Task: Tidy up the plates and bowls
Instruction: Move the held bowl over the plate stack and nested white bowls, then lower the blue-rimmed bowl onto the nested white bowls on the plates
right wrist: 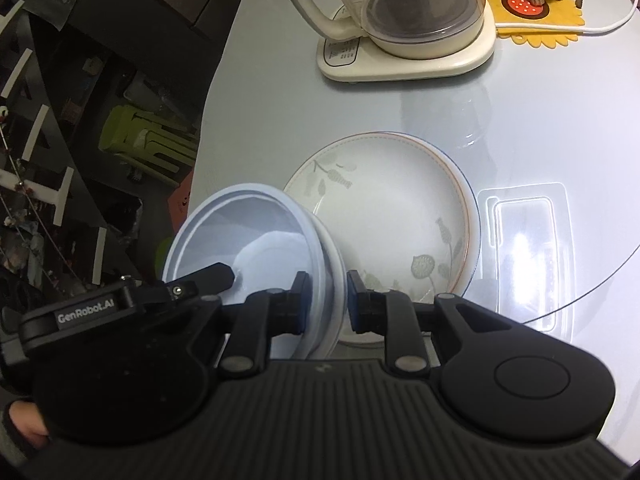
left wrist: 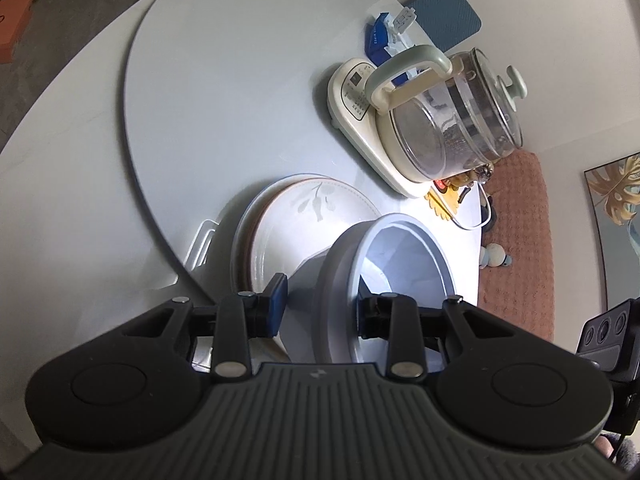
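A pale blue bowl (left wrist: 400, 264) (right wrist: 260, 236) hangs tilted on its side just above a stack of cream plates with a leaf pattern (left wrist: 320, 216) (right wrist: 392, 208). Both grippers hold it by the rim. My left gripper (left wrist: 322, 308) is shut on the bowl's wall, one pad outside and one inside. In the right wrist view, one of its fingers (right wrist: 208, 274) reaches into the bowl. My right gripper (right wrist: 326, 300) is shut on the opposite side of the rim, which sits between its blue pads. The bowl hides the near edge of the plates.
The plates rest on a round glass turntable (left wrist: 224, 80) (right wrist: 540, 112) on a white table. A glass kettle on a cream base (left wrist: 448, 120) (right wrist: 404, 12) stands behind them. A clear plastic tray (right wrist: 524, 240) (left wrist: 202, 244) lies beside the plates. A yellow coaster (right wrist: 536, 20) and white cable (right wrist: 616, 20) lie beyond.
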Tool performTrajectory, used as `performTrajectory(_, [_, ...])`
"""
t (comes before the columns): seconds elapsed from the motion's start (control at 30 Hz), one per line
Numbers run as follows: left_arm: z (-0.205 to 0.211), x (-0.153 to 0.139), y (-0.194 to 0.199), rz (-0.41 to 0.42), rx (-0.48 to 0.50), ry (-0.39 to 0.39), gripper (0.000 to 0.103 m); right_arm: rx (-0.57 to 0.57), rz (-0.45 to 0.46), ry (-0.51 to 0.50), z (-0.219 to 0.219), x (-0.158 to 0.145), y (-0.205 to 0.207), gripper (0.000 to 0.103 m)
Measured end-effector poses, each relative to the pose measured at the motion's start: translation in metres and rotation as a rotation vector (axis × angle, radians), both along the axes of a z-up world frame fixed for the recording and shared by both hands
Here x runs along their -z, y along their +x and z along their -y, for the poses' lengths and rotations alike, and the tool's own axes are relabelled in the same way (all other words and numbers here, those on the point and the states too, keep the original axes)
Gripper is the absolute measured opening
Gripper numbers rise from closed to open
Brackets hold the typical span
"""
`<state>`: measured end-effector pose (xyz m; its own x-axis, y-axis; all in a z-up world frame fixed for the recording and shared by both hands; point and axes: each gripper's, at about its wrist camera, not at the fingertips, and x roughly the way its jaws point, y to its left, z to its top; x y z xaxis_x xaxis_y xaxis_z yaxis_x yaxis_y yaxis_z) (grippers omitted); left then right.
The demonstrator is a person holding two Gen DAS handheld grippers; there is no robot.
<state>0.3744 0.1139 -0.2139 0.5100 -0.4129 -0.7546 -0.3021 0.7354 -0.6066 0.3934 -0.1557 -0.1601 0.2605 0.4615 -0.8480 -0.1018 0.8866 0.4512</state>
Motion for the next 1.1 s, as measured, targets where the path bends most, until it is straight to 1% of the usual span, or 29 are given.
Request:
performTrajectory(0.07, [0.005,0.007,0.014,-0.008,0.011,0.014,0.037,-0.001,-0.005,-0.004,0.003,0.006,0.01,0.023])
performTrajectory(0.27, [0.016,0.029,0.047,-0.032,0.024,0.022,0.037,0.004,-0.015,-0.017,0.012,0.025,0.037,0.023])
performTrajectory(0.4, [0.021,0.038,0.059,-0.051,0.036,0.028,0.037,0.022,-0.029,-0.014,0.017,0.038,0.049,0.023])
performTrajectory(0.5, [0.025,0.042,0.067,-0.052,0.052,0.063,0.037,0.035,-0.049,-0.003,0.019,0.044,0.054,0.023])
performTrajectory(0.6, [0.025,0.046,0.072,-0.058,0.049,0.081,0.037,0.02,-0.054,-0.009,0.016,0.048,0.056,0.023])
performTrajectory(0.73, [0.022,0.052,0.076,-0.069,0.043,0.075,0.037,0.015,-0.065,-0.013,0.014,0.054,0.059,0.023])
performTrajectory(0.77, [0.022,0.053,0.077,-0.067,0.046,0.077,0.037,0.012,-0.064,-0.015,0.014,0.055,0.06,0.023])
performTrajectory(0.83, [0.025,0.051,0.078,-0.06,0.061,0.113,0.037,0.001,-0.058,-0.023,0.012,0.055,0.059,0.022])
performTrajectory(0.97, [0.031,0.048,0.079,-0.056,0.088,0.153,0.038,-0.009,-0.054,-0.039,0.007,0.055,0.06,0.024])
performTrajectory(1.03, [0.03,0.045,0.078,-0.053,0.087,0.153,0.041,-0.005,-0.047,-0.043,0.007,0.052,0.059,0.024])
performTrajectory(1.1, [0.028,0.041,0.077,-0.048,0.082,0.157,0.048,-0.003,-0.029,-0.061,0.007,0.048,0.057,0.024])
